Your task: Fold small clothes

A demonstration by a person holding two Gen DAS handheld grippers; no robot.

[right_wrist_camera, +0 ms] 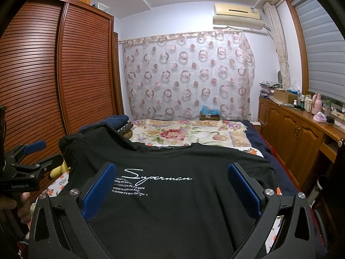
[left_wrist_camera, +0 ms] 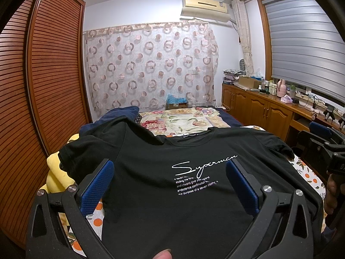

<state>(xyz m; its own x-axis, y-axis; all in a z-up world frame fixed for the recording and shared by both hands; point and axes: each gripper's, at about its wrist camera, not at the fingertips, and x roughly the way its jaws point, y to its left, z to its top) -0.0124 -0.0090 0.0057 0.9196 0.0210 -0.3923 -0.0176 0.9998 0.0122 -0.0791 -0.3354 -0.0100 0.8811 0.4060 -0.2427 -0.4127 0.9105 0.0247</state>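
Both sets of tongs, left tongs (left_wrist_camera: 170, 185) and right tongs (right_wrist_camera: 171, 188), hang wide open and empty above the near hem of the black cotton T-shirt with white script print (left_wrist_camera: 194, 205), spread face-up on the near end of the floral-sheeted bed (right_wrist_camera: 189, 132). Folding looks not yet begun (sleeves still out); next, pinch a side edge and carry it inward.

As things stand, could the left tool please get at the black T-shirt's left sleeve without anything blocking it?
Probably yes. The left tool is open over the black T-shirt, and the sleeve lies uncovered ahead to its left. Only the yellow plush toy sits beside it, not on it.
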